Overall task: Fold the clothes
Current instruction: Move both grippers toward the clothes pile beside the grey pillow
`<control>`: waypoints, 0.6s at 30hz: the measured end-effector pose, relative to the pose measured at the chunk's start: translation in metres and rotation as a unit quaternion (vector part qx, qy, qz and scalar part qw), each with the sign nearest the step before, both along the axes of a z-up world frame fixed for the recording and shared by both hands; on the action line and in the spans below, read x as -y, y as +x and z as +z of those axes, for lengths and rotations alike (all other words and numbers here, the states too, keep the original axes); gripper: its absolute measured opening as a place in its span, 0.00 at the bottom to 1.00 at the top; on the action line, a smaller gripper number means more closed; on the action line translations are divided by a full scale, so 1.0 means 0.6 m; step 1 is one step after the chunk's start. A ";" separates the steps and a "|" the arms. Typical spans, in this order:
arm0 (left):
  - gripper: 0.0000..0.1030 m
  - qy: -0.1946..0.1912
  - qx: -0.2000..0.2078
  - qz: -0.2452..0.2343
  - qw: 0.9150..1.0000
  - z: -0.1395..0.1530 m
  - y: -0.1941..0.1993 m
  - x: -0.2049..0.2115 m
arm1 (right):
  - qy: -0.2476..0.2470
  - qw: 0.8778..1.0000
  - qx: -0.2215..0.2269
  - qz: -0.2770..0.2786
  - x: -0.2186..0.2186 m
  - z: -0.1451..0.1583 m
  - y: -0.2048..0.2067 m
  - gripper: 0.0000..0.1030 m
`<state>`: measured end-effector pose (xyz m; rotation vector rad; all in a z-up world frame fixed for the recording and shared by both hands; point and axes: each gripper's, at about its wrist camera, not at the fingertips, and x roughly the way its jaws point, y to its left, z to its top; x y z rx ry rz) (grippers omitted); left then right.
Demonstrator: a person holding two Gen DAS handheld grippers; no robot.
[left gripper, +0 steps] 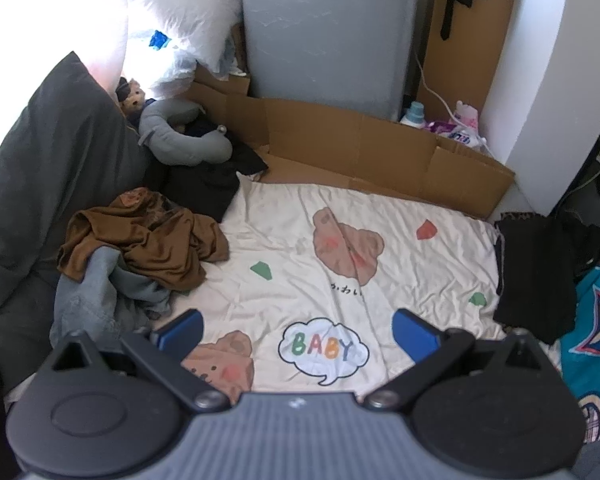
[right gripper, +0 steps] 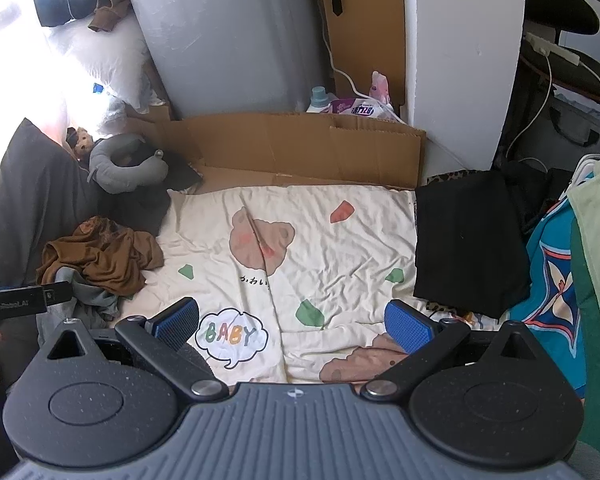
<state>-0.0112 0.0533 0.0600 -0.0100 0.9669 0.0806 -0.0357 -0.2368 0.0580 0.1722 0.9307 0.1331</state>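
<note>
While both claws, left claw [left gripper: 296, 328] and right claw [right gripper: 292, 322], hang released and empty, take the limp, light brown shirt [left gripper: 148, 236] by a hem edge; it will sag.

Grey garment [left gripper: 88, 300] half buried under brown shirt [left gripper: 148, 240]; black folded cloth [left gripper: 536, 272] partly behind tool housing.

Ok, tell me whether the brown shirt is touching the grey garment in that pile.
Touching. The left wrist view shows the crumpled brown shirt draped over the grey garment, overlapping with no gap.
</note>
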 end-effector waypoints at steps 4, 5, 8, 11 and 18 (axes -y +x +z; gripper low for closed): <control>0.99 -0.004 0.002 0.000 1.000 0.001 0.000 -0.011 | 0.000 1.000 0.000 -0.005 -0.001 -0.003 0.001 0.99; 0.99 -0.005 0.003 0.001 1.000 0.002 0.001 -0.015 | 0.001 1.000 0.000 -0.006 -0.001 -0.003 0.002 0.99; 0.99 -0.009 0.005 0.004 1.000 0.004 0.003 -0.027 | 0.003 1.000 -0.001 -0.008 -0.003 -0.005 0.005 0.99; 0.99 -0.009 0.010 0.009 1.000 0.006 0.006 -0.042 | 0.003 1.000 -0.002 -0.010 -0.007 -0.011 0.010 0.99; 0.98 -0.005 0.013 0.022 1.000 0.006 0.021 -0.080 | 0.004 1.000 -0.003 -0.005 -0.025 -0.019 0.025 0.99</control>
